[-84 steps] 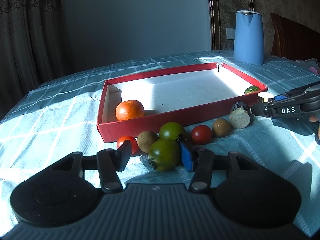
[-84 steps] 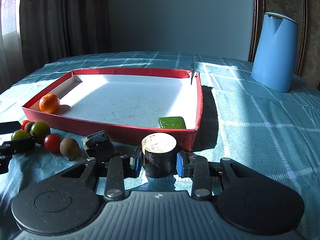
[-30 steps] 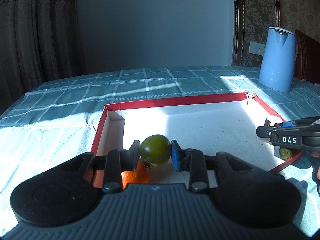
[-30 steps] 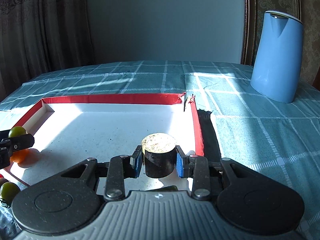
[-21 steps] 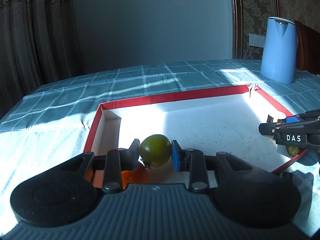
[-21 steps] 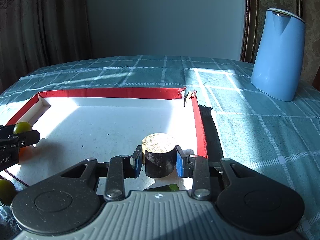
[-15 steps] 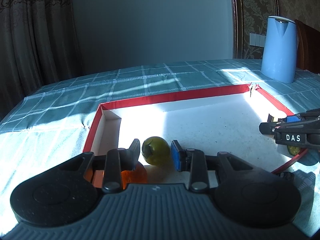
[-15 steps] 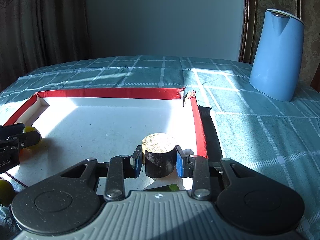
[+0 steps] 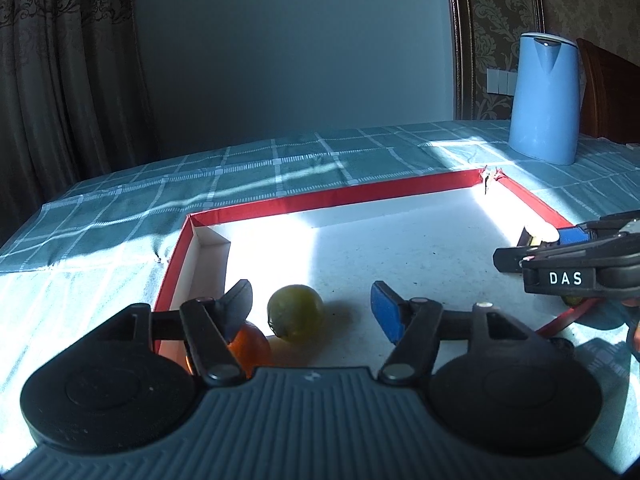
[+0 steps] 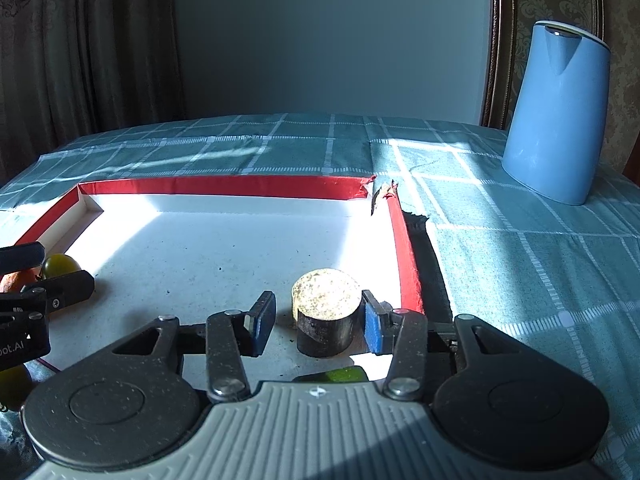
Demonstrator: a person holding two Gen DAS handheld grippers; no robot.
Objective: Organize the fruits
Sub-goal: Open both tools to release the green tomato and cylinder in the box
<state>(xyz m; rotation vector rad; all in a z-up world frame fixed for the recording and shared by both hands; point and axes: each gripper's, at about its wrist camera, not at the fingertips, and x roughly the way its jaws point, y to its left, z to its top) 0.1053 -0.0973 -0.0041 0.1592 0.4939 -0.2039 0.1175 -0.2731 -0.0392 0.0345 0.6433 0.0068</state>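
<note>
looks like somebody's home, probably a dining room. the table (image 10: pixel 520 280) has a teal checked tablecloth (image 9: pixel 280 168) over it, a blue electric kettle (image 10: pixel 556 120) sits on it, and a dark wooden chair back (image 9: pixel 608 92) shows behind the kettle. heavy patterned curtains (image 9: pixel 60 80) hang on the left, damask wallpaper (image 9: pixel 496 12) and a light switch plate (image 9: pixel 500 80) on the right. sunlight falls across the table.
</note>
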